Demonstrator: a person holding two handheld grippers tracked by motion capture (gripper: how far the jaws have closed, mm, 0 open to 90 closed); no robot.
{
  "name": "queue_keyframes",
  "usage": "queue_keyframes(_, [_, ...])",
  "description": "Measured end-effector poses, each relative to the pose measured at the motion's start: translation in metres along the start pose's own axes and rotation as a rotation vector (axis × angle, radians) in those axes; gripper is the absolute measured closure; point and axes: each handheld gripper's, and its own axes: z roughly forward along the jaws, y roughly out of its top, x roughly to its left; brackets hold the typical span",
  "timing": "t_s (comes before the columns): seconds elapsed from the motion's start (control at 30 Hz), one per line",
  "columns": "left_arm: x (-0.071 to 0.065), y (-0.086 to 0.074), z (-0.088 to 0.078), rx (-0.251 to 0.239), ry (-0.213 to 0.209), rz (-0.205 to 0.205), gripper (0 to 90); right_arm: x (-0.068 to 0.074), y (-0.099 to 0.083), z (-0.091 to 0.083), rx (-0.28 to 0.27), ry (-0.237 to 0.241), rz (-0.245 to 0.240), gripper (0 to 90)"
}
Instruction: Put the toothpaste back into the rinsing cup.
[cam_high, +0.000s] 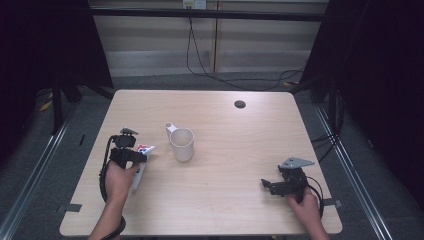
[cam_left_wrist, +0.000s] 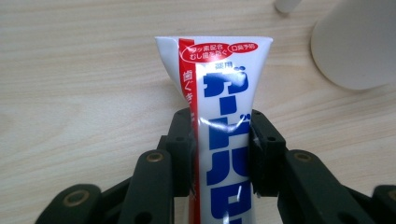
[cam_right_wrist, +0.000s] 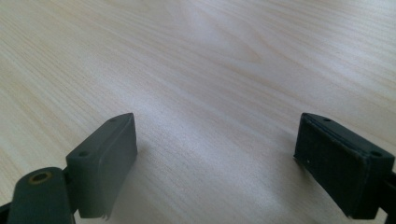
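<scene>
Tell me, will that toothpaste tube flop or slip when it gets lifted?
Probably it stays fairly firm: the toothpaste tube looks plump between the left tongs, which squeeze its sides. Its glossy skin might slide a little. The flat crimped end could droop slightly, and it likely weighs little beside the white cup.

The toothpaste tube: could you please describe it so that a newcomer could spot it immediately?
Start at the wooden table and find the white mug near its middle. Left of the mug, the left gripper is shut on the toothpaste tube. It is the flat white tube with a red stripe and bold blue lettering.
</scene>
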Motion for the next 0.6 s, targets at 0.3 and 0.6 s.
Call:
queue_keyframes(0.3, [0.0, 0.004, -0.018, -0.069, -0.029, 0.008, 66.2, 0.0, 0.0, 0.0, -0.002, 0.0, -0.003, 12.4])
queue_keyframes(0.6, [-0.003, 0.009, -0.03, -0.127, -0.063, 0.005, 66.1, 0.0, 0.0, 0.0, -0.002, 0.0, -0.003, 12.4])
